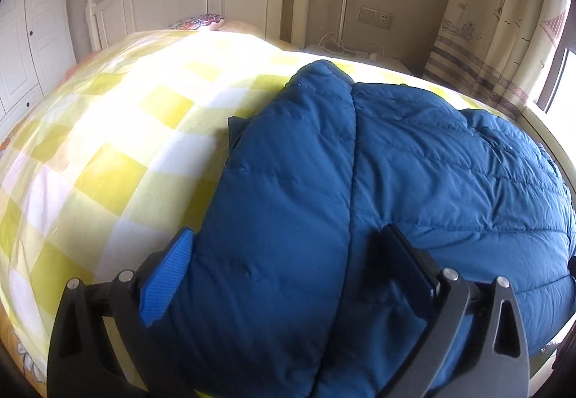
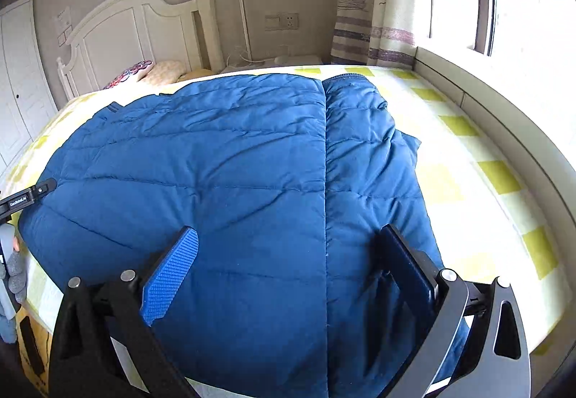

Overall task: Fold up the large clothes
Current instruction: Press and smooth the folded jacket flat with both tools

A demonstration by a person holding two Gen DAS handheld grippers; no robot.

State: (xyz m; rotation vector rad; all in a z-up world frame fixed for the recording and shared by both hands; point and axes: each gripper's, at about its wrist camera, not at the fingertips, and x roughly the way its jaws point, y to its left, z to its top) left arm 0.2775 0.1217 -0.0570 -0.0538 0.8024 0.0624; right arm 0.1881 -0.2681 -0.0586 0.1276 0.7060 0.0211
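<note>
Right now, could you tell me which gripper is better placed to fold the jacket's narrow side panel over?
Probably the right gripper: it is open above the blue jacket, its narrow panel ahead. The left gripper hangs open over the opposite edge.

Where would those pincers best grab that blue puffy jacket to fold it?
Probably the near edge of the jacket, one gripper each side of the centre seam, coming in low from the bed's foot. That edge lies closest and flat, and both open grippers, left and right, already straddle it.
</note>
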